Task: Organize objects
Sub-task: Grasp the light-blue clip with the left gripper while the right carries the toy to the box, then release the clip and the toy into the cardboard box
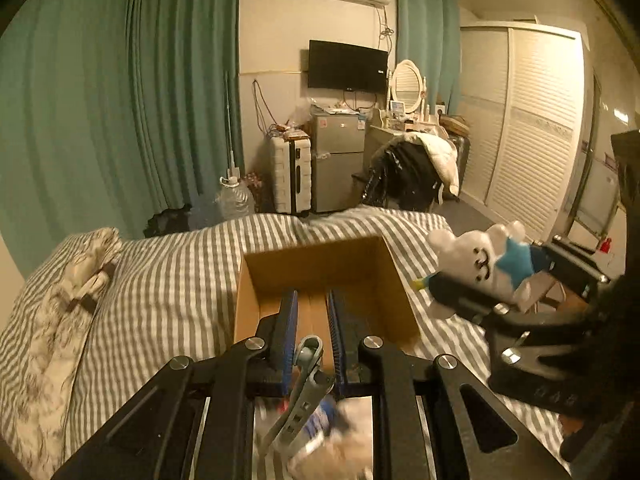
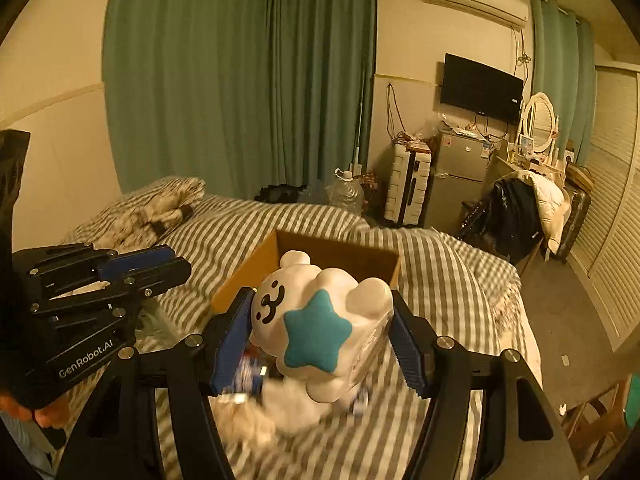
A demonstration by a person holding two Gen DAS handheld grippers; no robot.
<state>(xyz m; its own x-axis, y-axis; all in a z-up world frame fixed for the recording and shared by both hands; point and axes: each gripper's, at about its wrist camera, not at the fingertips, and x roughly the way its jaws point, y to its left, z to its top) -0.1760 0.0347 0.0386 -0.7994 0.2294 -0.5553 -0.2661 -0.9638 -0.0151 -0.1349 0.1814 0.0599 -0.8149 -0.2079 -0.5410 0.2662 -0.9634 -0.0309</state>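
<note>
An open cardboard box [image 1: 320, 268] sits on the striped bed, also in the right wrist view [image 2: 340, 252]. My left gripper [image 1: 314, 320] is shut on a grey metal clip-like tool [image 1: 304, 392] and hangs above the box's near edge. My right gripper [image 2: 320, 320] is shut on a white plush bear with a teal star [image 2: 320, 324], held above the bed just short of the box. The bear [image 1: 484, 264] and right gripper show at the right of the left wrist view. The left gripper [image 2: 140, 268] shows at the left of the right wrist view.
Loose blurred items [image 2: 264, 408] lie on the striped bedding [image 1: 160, 288] under the grippers. A patterned pillow [image 1: 60, 320] lies at the left. Beyond the bed stand a water jug [image 1: 234, 196], suitcase [image 1: 290, 176], small fridge [image 1: 338, 160], a clothes-draped chair [image 1: 416, 172] and a wardrobe [image 1: 528, 128].
</note>
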